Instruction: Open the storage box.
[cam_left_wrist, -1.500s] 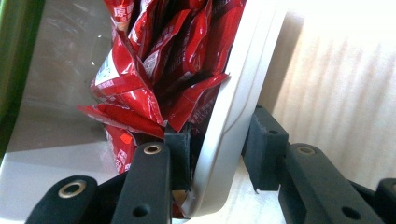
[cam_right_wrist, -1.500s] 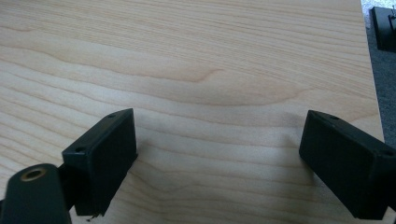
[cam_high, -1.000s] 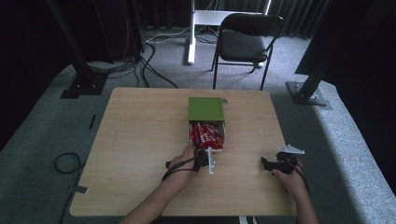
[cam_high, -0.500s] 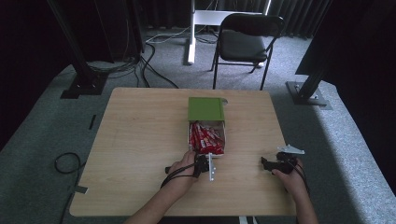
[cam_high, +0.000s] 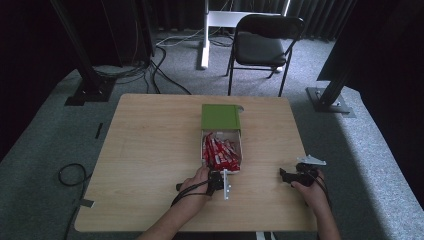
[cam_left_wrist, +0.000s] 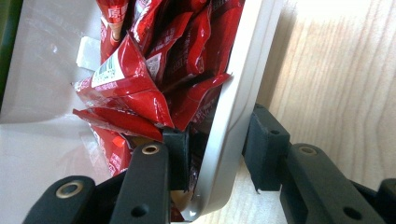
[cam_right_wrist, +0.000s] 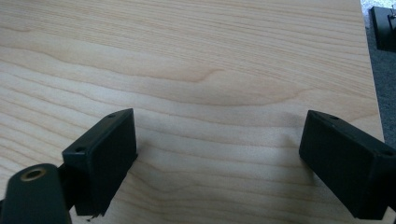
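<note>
white box (cam_high: 240, 150), a shallow smooth-walled carton with a flat green lid (cam_high: 220, 117) hinged back at its far end, sits near the middle of the pale wood-grain worktop (cam_high: 145, 150). glossy red sachets (cam_high: 220, 152), crinkled and pointed at the corners, are packed inside it. the left tongs (cam_left_wrist: 219, 149) are clamped on the box's near wall: one blocky black pad sits inside among the sachets, the other presses the outer face, and the thin wall stands between them. in the high view the left hand (cam_high: 197, 181) rests at the box's near end. the right tongs (cam_right_wrist: 217, 163) rest low over bare worktop at the near right, well apart from the box, with their matte rectangular pads spread wide and nothing between them.
</note>
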